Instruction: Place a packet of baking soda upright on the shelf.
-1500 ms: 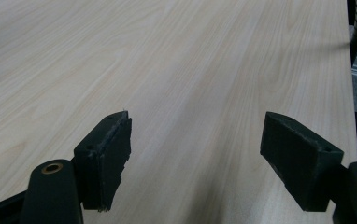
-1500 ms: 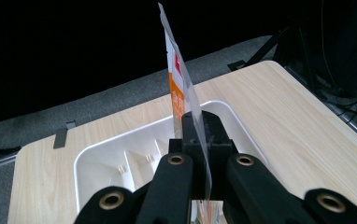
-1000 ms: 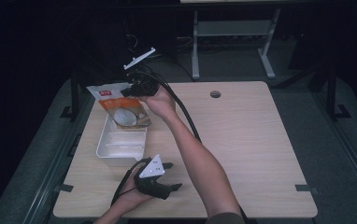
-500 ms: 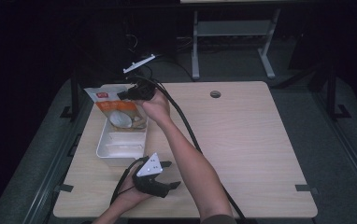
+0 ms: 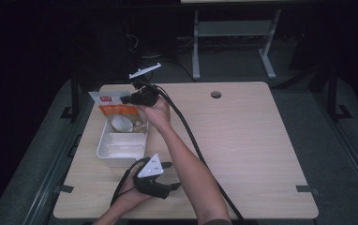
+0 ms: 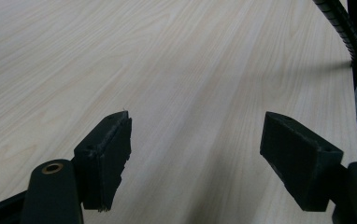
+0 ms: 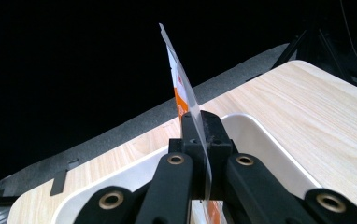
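1. The right gripper has its jaws pressed together on the thin edge of a flat packet, printed orange and white with a clear margin, which stands upright between the pads and rises above them.

2. In the high view the same right gripper sits at the far left part of the table, over the far end of a white tray. The packet hangs from it, with its lower part over the tray's far end; whether it touches the tray cannot be told.

3. The left gripper has its jaws spread wide with nothing between them, only bare wood grain of the table ahead. In the high view the left gripper rests near the table's front edge, just in front of the tray, with its grey plate on top.

4. The step in hand appears to be placing the packet into the tray: the grip is firm, and the packet is above the tray rather than lying flat inside.

5. The next move likely calls for lowering the packet until it settles within the tray's walls, tilting it so that it lies down instead of standing on edge, then parting the jaws and lifting clear without dragging the packet out.

6. The trailing cable runs across the table beside the right forearm and should stay clear of the tray.
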